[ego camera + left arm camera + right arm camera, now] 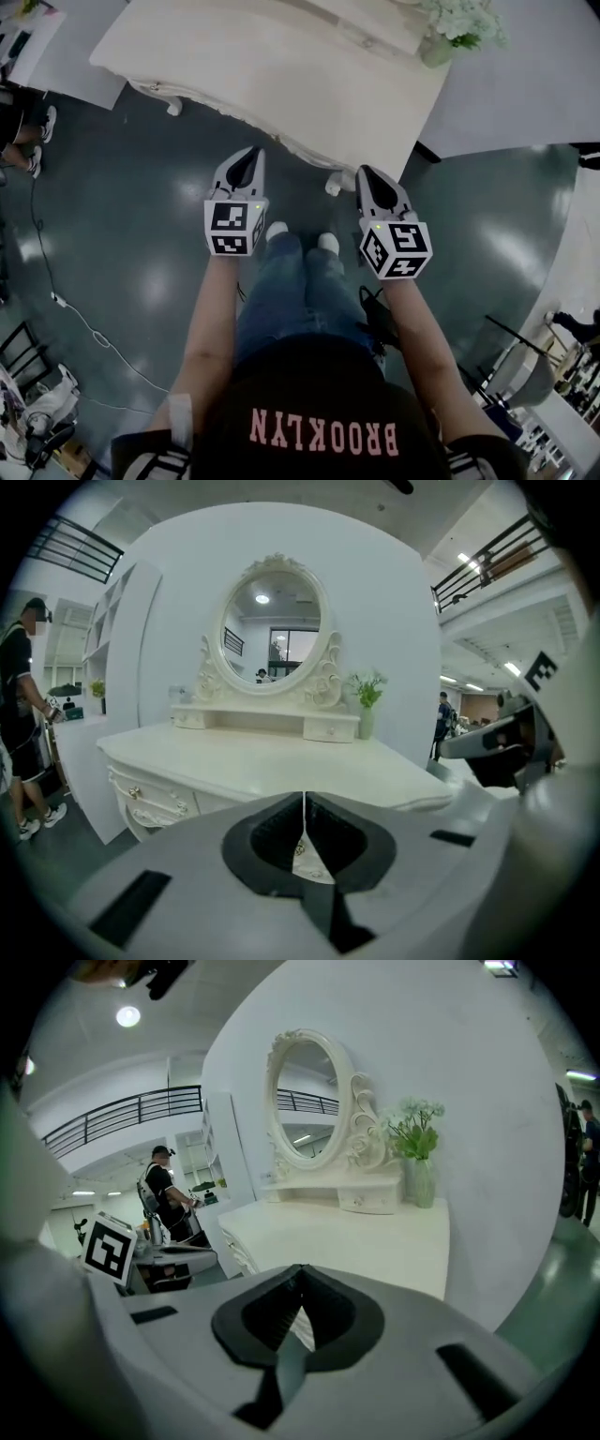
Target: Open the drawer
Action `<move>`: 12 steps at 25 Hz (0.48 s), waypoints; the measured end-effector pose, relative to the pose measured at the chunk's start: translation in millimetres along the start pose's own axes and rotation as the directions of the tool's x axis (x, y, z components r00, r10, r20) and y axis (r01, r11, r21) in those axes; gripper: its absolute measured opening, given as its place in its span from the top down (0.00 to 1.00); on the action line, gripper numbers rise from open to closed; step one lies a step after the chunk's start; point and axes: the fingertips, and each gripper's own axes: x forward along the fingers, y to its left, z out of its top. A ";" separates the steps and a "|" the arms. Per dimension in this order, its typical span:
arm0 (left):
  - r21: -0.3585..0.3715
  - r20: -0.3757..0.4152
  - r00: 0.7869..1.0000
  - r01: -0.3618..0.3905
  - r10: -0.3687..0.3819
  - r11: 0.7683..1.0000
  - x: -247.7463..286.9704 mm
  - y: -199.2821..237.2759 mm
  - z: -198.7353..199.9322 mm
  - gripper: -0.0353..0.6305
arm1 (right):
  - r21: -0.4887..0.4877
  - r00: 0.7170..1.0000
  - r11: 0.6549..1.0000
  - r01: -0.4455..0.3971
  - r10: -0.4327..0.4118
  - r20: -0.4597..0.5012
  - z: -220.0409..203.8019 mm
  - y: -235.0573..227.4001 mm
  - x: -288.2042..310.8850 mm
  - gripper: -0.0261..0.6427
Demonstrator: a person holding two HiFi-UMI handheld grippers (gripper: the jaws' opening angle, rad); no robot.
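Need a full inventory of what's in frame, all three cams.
dressing table: one, cream, ahead by the white wall
mirror: one, oval, cream carved frame, at the table's back
small drawer: one clearly seen, cream, under the mirror
front drawers: count unclear, cream with knobs, table's front
vase: one, green stems, white flowers, back right of tabletop
cable: one, on the dark floor, left
bystander: one, black clothes, left of table
legs: two, blue jeans, white shoes
left gripper: white, shut, empty
right gripper: white, shut, empty
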 end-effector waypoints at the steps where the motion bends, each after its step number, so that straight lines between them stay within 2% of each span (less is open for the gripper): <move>1: -0.007 -0.013 1.000 0.020 -0.020 1.000 4.9 1.3 -5.5 0.94 | 0.000 1.000 1.000 0.018 -0.018 -0.013 -7.2 0.3 2.5 0.97; 7: -0.003 -0.081 0.988 0.132 -0.132 0.991 34.8 6.0 -36.5 0.93 | -0.001 0.991 0.993 0.119 -0.118 -0.065 -45.9 -5.1 19.2 0.97; 11: 0.014 -0.136 0.976 0.173 -0.170 0.985 53.4 7.1 -56.5 0.93 | 0.050 0.977 0.978 0.202 -0.198 -0.085 -66.1 -16.2 24.8 0.97; 12: 0.014 -0.158 0.970 0.190 -0.185 0.982 57.5 5.6 -63.6 0.89 | 0.065 0.972 0.973 0.221 -0.214 -0.091 -71.6 -17.7 24.8 0.97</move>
